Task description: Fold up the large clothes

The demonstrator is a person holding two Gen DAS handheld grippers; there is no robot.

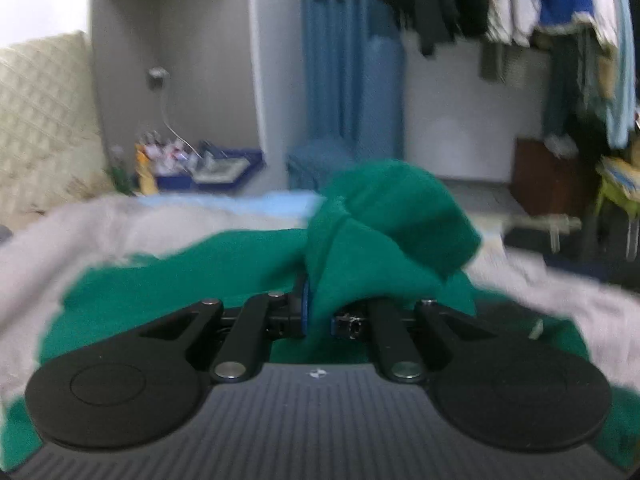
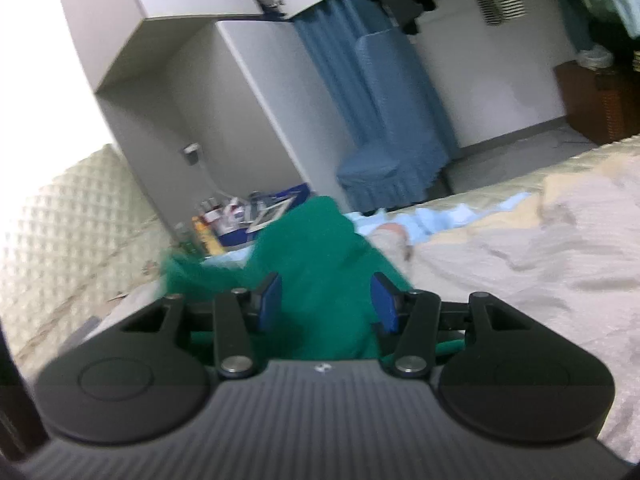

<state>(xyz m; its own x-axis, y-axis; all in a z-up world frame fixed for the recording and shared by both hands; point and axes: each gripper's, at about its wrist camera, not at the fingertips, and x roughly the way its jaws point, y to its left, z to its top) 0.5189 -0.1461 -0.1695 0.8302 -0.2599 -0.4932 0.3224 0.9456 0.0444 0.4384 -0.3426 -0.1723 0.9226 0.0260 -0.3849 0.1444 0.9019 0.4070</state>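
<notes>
Both grippers' fingers (image 1: 318,312) (image 2: 326,304) pinch bunched green knit garment (image 1: 360,240) (image 2: 316,264).

The bed (image 2: 520,248) carries a rumpled pale grey cover. On it lies the green garment (image 1: 224,276), partly spread and partly lifted. A light blue cloth (image 2: 452,216) lies near the far edge of the bed, beyond the green garment.
</notes>
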